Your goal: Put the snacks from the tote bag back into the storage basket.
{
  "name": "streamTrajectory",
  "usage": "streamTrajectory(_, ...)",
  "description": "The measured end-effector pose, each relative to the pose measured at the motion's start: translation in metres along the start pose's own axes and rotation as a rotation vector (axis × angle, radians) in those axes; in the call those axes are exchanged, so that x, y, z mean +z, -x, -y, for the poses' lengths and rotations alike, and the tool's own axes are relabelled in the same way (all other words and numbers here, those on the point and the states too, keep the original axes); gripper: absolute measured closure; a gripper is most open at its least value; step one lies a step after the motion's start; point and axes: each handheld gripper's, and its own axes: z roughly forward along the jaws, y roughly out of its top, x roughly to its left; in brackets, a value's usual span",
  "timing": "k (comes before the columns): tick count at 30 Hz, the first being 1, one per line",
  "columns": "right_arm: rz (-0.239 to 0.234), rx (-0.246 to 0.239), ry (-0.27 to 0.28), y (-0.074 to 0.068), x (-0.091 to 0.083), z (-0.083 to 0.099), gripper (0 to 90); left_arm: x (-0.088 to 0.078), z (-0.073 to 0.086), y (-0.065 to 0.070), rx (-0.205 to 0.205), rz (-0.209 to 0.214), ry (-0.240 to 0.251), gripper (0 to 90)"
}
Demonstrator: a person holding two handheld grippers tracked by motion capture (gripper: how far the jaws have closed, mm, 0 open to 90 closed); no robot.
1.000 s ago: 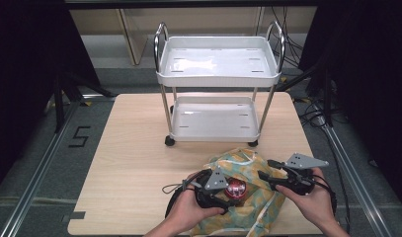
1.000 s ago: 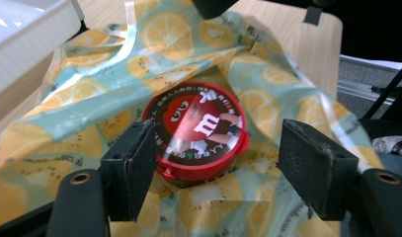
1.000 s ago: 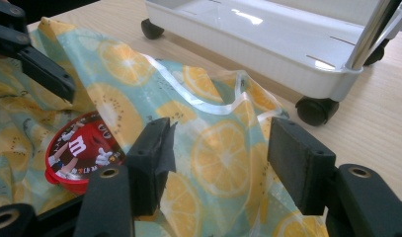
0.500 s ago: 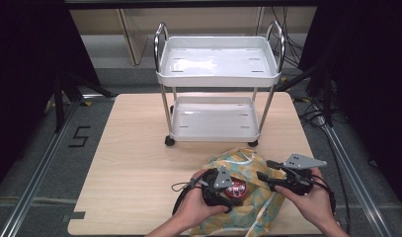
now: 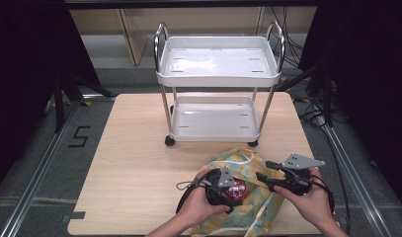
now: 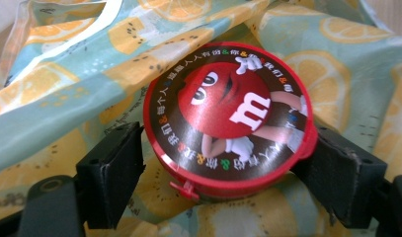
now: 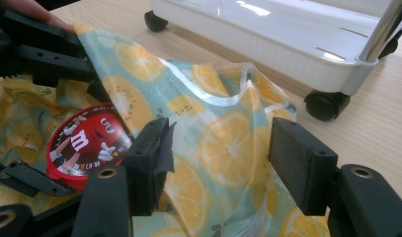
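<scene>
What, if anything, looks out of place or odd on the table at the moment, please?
Nothing looks damaged or spilled. The lemon-print bag lies crumpled near the table's front edge, and the red candy tin rests tilted on it. The white cart stands upright.

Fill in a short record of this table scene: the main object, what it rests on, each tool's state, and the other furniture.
main object: round red M&M's candy tin, lid on
rests on: lemon-print bag, lying at the table's near edge
left tool: jaws have just been opening; they flank the tin, left jaw apart from it, right jaw at its rim
right tool: open, astride a fold of the bag
furniture: white two-shelf trolley on castors, behind the bag
</scene>
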Motion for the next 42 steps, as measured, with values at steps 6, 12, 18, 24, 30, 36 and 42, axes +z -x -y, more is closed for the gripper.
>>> streamTrajectory(6, 0.005, -0.006, 0.002, 0.001, 0.000, 0.001, 42.2, 0.007, -0.002, 0.001, 0.012, -0.002, -0.012, 20.1)
streamTrajectory(12, -0.002, 0.026, -0.008, -0.001, -0.001, 0.002, 42.2, 0.010, -0.001, 0.001, 0.013, 0.007, -0.017, 23.5)
streamTrajectory(18, -0.004, 0.036, -0.015, -0.001, 0.000, 0.002, 42.3, 0.010, 0.000, 0.000, 0.009, 0.017, -0.008, 24.6)
streamTrajectory(24, -0.003, 0.037, -0.019, -0.001, 0.001, 0.003, 42.4, 0.005, -0.002, 0.001, 0.020, 0.021, -0.020, 24.9)
streamTrajectory(30, -0.008, 0.025, -0.027, -0.001, 0.001, 0.003, 43.3, -0.005, -0.009, 0.007, 0.023, 0.022, 0.020, 24.9)
streamTrajectory(36, -0.002, 0.007, -0.019, -0.003, 0.004, 0.002, 46.0, -0.012, -0.015, 0.012, 0.036, 0.025, 0.059, 24.9)
streamTrajectory(42, -0.011, 0.009, -0.035, -0.004, 0.005, 0.002, 47.3, -0.019, -0.020, 0.013, 0.046, 0.018, 0.083, 25.0)
